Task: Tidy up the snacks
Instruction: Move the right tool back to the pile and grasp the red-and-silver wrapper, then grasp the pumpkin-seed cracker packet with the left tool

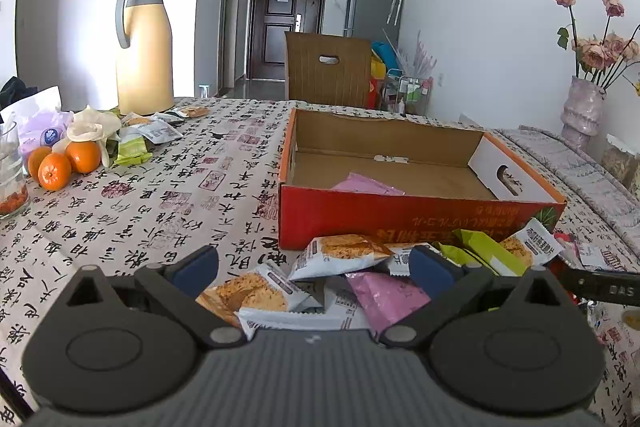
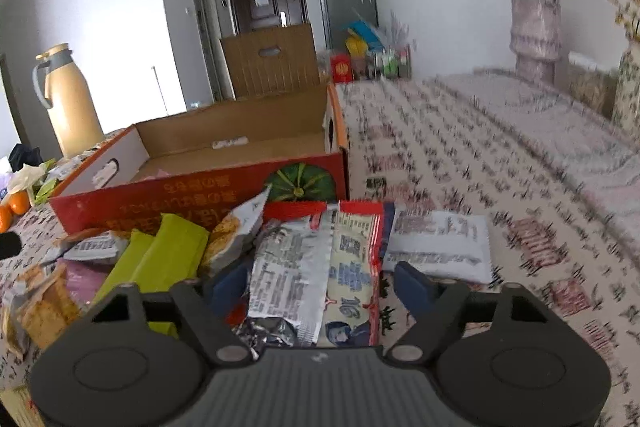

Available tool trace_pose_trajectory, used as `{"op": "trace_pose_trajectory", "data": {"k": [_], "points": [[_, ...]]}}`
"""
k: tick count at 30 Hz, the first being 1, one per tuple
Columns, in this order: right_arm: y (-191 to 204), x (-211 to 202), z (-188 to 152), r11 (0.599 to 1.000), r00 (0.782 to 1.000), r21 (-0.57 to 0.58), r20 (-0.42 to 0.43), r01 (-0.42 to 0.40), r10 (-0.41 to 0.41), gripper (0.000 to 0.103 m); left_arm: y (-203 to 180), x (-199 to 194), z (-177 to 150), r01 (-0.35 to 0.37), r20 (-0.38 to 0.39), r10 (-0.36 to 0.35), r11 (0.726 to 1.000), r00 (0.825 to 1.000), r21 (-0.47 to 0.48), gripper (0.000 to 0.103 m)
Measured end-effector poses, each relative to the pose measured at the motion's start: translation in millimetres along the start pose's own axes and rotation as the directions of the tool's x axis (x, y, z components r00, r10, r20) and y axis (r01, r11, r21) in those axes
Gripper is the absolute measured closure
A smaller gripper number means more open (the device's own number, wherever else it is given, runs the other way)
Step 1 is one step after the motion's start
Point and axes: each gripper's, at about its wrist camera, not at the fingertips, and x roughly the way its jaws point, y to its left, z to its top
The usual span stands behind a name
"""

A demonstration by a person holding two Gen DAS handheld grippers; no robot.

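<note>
Left tool (image 1: pixel 314 273) open, fingers spread over the snack pile (image 1: pixel 344 279) at the surface's near edge, touching the red box (image 1: pixel 400 215). Right tool (image 2: pixel 316 287) open around a red-edged packet (image 2: pixel 352 267). One pink packet (image 1: pixel 366 185) lies inside the box.

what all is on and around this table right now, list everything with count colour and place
cardboard box: one, red outside, brown inside, open, table centre
pink packet: one, lying inside the box
snack pile: many packets, white, pink, green, on the cloth against the box's near side
red-edged packet: one, between the right gripper's fingers
thermos jug: one, beige with grey handle, far left of table
oranges: three, left edge
second snack heap: green and white packets, beside the jug
glass: one, clear, far left
vase: one, pinkish, dried roses, right
chair: one, brown, behind table
left gripper: open, over the pile
right gripper: open, around the packet
</note>
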Motion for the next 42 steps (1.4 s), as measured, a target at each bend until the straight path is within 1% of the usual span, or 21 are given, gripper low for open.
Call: {"op": "trace_pose_trajectory", "data": {"k": [2,4,5,6,7,8,12,14,15,16,19,22,24,27,28,29,30,31,36,39,42], "points": [[-2,3,-2,1.000,1.000,0.012,-0.014,-0.011,0.011,0.033,1,-1,0,-0.003,0.002,0.003,1.000,1.000,-0.001,0.000],[-1,0,-3,1.000,1.000,0.008,-0.009,-0.014,0.015,0.039,2,-1,0,-0.006,0.002,0.006,1.000,1.000,-0.002,0.000],[0,-1,-3,1.000,1.000,0.005,-0.003,-0.014,0.014,0.042,2,-1,0,-0.007,0.001,0.007,1.000,1.000,-0.003,0.000],[0,-3,-3,1.000,1.000,0.001,0.002,-0.013,0.013,0.048,2,-1,0,-0.007,0.000,0.007,1.000,1.000,-0.004,0.000],[0,-5,-3,1.000,1.000,-0.004,0.008,-0.013,0.013,0.051,2,0,0,-0.007,-0.001,0.007,1.000,1.000,-0.005,0.000],[0,-6,-4,1.000,1.000,-0.010,0.014,-0.013,0.013,0.052,2,0,0,-0.007,-0.002,0.007,1.000,1.000,-0.005,0.000],[0,-18,-7,1.000,0.998,-0.016,0.055,-0.011,0.012,0.061,3,1,0,-0.016,-0.013,0.016,1.000,1.000,-0.011,0.000],[-1,-24,-8,1.000,0.997,-0.015,0.077,-0.014,0.015,0.068,5,1,1,-0.025,-0.019,0.025,1.000,1.000,-0.018,0.000],[-2,-28,-8,1.000,0.996,-0.016,0.090,-0.018,0.019,0.080,7,1,1,-0.033,-0.022,0.033,0.999,0.999,-0.021,0.000],[-3,-32,-9,1.000,0.995,-0.013,0.102,-0.018,0.019,0.083,9,1,2,-0.040,-0.023,0.039,0.999,0.999,-0.024,0.000],[-7,-40,-9,1.000,0.992,-0.010,0.126,-0.018,0.019,0.088,15,0,3,-0.065,-0.029,0.064,0.998,0.998,-0.028,0.000],[-9,-44,-10,1.000,0.991,-0.002,0.136,-0.021,0.021,0.089,22,-1,2,-0.093,-0.040,0.091,0.995,0.995,-0.026,0.000],[-10,-43,-11,1.000,0.991,-0.001,0.131,-0.027,0.026,0.088,25,0,0,-0.107,-0.055,0.106,0.994,0.993,-0.015,0.000],[-12,-41,-12,1.000,0.993,0.003,0.117,-0.024,0.024,0.081,28,1,-5,-0.121,-0.077,0.121,0.993,0.990,0.003,0.000],[-12,-39,-12,1.000,0.994,0.005,0.111,-0.018,0.018,0.073,29,0,-7,-0.124,-0.082,0.124,0.992,0.989,0.006,0.000],[-12,-38,-13,1.000,0.994,0.004,0.106,-0.012,0.012,0.068,31,0,-8,-0.127,-0.086,0.127,0.992,0.988,0.007,0.000],[-11,-36,-14,1.000,0.995,0.002,0.100,-0.002,0.002,0.056,32,-1,-9,-0.129,-0.089,0.129,0.992,0.988,0.006,0.000],[-11,-33,-15,1.000,0.995,0.000,0.096,0.011,-0.011,0.046,32,-1,-10,-0.132,-0.091,0.132,0.991,0.987,0.005,0.000],[-14,-25,-17,0.998,0.994,0.014,0.089,0.058,-0.059,0.033,34,-4,-13,-0.136,-0.094,0.135,0.991,0.986,-0.001,0.000],[-14,-25,-18,0.995,0.991,0.011,0.097,0.097,-0.097,0.026,34,-5,-14,-0.135,-0.096,0.134,0.991,0.986,-0.003,0.000],[-17,-28,-18,0.994,0.988,0.005,0.107,0.109,-0.109,0.025,34,-5,-15,-0.134,-0.101,0.133,0.991,0.986,-0.002,0.000]]}}
